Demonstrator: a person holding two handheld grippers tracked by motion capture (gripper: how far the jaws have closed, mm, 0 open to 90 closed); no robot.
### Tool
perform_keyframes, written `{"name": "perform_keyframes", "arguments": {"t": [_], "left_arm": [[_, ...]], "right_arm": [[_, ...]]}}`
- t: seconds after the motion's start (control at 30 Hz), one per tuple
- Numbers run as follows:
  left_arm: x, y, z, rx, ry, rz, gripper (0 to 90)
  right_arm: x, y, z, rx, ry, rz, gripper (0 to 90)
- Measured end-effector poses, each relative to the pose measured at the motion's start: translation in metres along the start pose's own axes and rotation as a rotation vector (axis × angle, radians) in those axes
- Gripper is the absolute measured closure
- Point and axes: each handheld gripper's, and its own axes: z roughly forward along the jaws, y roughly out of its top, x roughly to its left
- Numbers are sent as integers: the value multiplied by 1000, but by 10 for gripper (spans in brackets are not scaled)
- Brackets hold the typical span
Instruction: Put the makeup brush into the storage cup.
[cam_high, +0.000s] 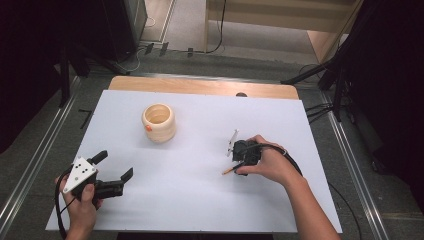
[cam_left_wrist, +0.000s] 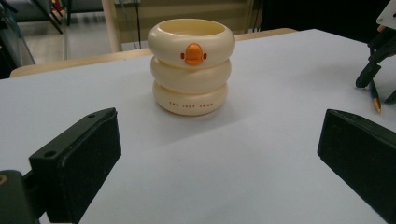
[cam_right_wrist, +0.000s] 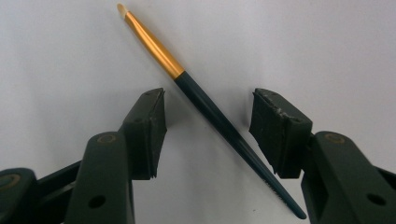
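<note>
Fingers (cam_right_wrist: 280, 133) of right gripper (cam_right_wrist: 208, 130) straddle the brush (cam_right_wrist: 205, 105), untouched.

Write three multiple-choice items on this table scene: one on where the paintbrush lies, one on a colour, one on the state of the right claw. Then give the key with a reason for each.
1. Where does the paintbrush lie?
A. Inside the cream holder
B. Flat on the white sheet, between the jaws of the right claw
C. Between the jaws of the left claw

2. What colour is the small duck bill on the cream ringed holder?
A. Orange
B. Blue
C. Green

3. How does the right claw stand?
A. Shut tight on the brush
B. Lying unheld on the table
C. Jaws apart on either side of the brush, pads not yet pressing it

Key: B, the right gripper view shows the brush on the white sheet between the jaws; A, the left gripper view shows the orange bill; C, gaps show between both pads and the handle.
</note>
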Motion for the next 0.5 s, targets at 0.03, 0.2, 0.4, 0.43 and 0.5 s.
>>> {"name": "perform_keyframes", "arguments": {"t": [0.03,0.2,0.4,0.43,0.5], "left_arm": [[0,0,0,2,3,1,0],[-1,0,1,5,5,3,0],[-3,0,1,8,1,7,0],[-3,0,1,11,1,9,0],[-4,0,2,11,-1,10,0]], "right_arm": [[-1,0,0,2,2,2,461],[-3,2,1,11,12,4,458],[-4,7,1,50,15,3,459],[-3,8,1,66,20,16,461],[-3,10,1,72,22,14,466]]}}
